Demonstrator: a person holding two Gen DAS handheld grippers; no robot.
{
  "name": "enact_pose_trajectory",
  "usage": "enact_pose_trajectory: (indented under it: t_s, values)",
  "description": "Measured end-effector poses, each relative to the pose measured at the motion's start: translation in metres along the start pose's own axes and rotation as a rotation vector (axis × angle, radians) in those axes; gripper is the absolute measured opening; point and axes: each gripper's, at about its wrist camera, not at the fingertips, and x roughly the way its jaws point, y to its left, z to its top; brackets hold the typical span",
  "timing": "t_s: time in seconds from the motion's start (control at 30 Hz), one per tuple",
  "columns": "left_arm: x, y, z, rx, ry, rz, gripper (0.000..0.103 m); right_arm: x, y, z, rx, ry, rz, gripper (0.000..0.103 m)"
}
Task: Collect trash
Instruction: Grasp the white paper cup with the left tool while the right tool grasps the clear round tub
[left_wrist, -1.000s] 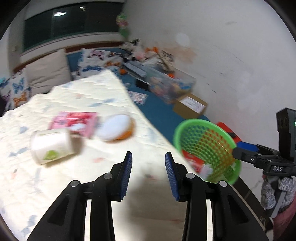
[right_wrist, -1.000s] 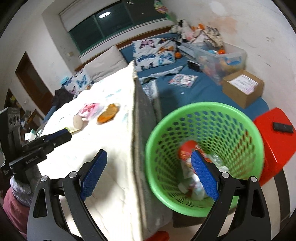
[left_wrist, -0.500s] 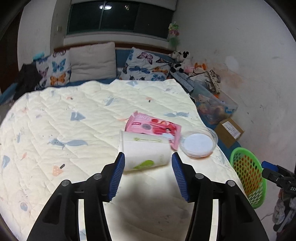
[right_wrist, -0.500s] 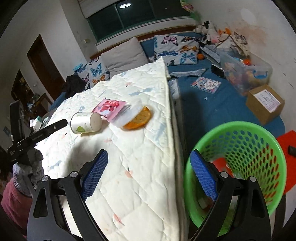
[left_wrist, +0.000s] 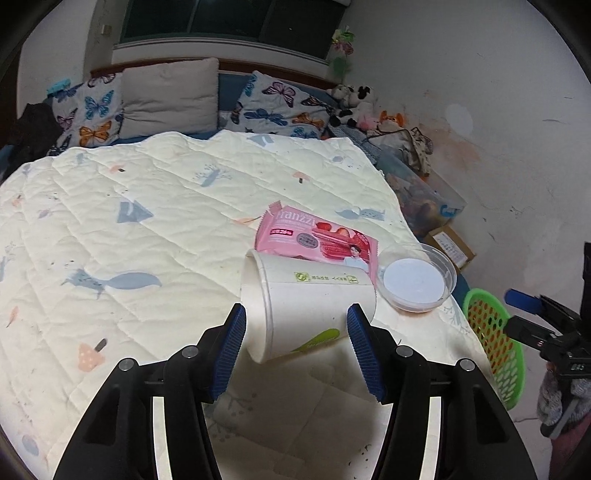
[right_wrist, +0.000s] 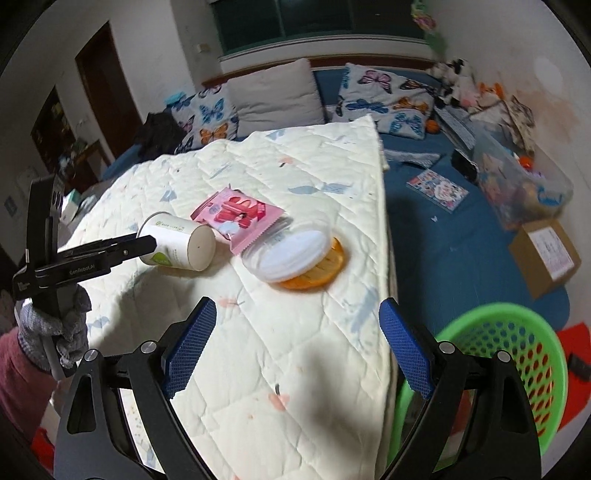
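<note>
— So, where do we stand with the left gripper (left_wrist: 295, 339)?

— We have it over the quilt (left_wrist: 147, 229), its jaws on either side of the paper cup (left_wrist: 310, 306), which lies on its side with the open mouth toward our left. The jaws have just been opening; the cup sits between the blue pads, and we see a sliver of gap at each pad, so nothing is squeezed.

— And the other trash?

— We see the pink snack wrapper (left_wrist: 317, 240) just behind the cup, touching it, and the clear plastic lid (left_wrist: 415, 282) just to the right of both, near the quilt's edge. From the right wrist view the lid (right_wrist: 291, 254) rests on something orange (right_wrist: 321, 271), and the wrapper (right_wrist: 240, 214) overlaps its rim.

— What about the right gripper (right_wrist: 297, 354)?

— We hold it spread wide above the near corner of the quilt, with nothing between the pads. Its jaws have just narrowed a little.

— Where is the bin?

— We find the green basket (right_wrist: 517, 354) on the floor beside the bed, by the right finger. Whether anything lies in it we cannot tell.

— And our left hand?

— A grey glove (right_wrist: 55, 332) grips the left handle at the far left.
</note>
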Motion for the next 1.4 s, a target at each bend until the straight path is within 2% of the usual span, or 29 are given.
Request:
enact_pose_trajectory:
  t_s: [0.2, 0.6, 0.73, 0.97, 1.4]
  values:
    - [0.013, 0.002, 0.003, 0.003, 0.018, -0.059, 0.055, 0.024, 0.013, 0.012, -0.084, 0.037, -0.004, 0.089]
    - [0.018, 0.002, 0.006, 0.011, 0.013, -0.119, 0.051, 0.071, 0.022, 0.025, -0.223, 0.115, -0.050, 0.091]
    - [0.021, 0.000, 0.007, 0.028, 0.018, -0.126, 0.044, 0.083, 0.026, 0.028, -0.266, 0.132, -0.062, 0.092]
    - [0.022, -0.002, 0.007, 0.035, 0.022, -0.151, 0.038, 0.104, 0.028, 0.031, -0.291, 0.156, -0.086, 0.093]
    - [0.017, -0.009, 0.002, 0.043, 0.021, -0.182, 0.023, 0.109, 0.038, 0.027, -0.343, 0.134, -0.159, 0.089]
